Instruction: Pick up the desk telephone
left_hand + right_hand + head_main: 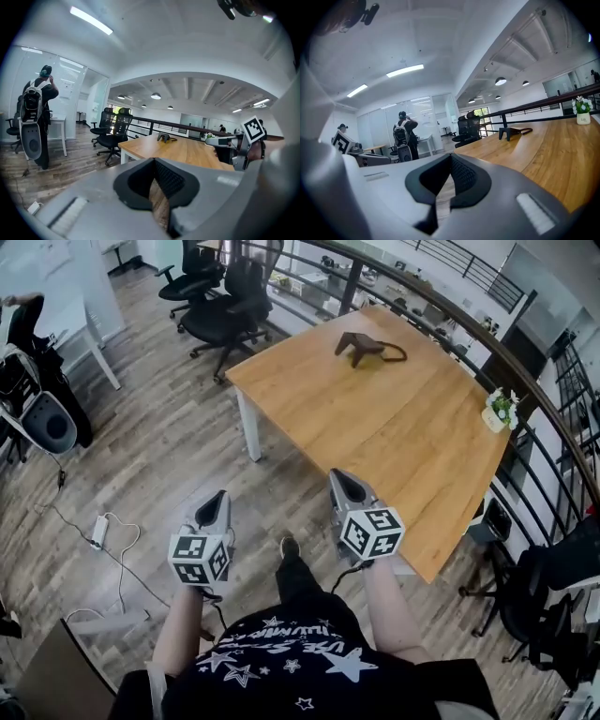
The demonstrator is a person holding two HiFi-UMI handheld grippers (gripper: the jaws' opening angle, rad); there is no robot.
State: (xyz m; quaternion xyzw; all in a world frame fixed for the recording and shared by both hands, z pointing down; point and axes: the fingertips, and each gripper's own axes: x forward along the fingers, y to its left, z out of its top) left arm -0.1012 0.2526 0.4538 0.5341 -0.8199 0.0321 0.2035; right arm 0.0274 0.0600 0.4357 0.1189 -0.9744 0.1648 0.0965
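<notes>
The desk telephone is a dark, low object with a cord. It lies near the far end of the wooden table. It shows small and far off in the left gripper view and in the right gripper view. My left gripper hangs over the floor, short of the table, shut and empty. My right gripper is by the table's near edge, its jaws together with nothing between them. Both point towards the table.
A small flower pot stands at the table's right edge. Black office chairs are grouped beyond the table's left corner. A dark railing runs behind the table. A person with a backpack stands at the left. A power strip lies on the floor.
</notes>
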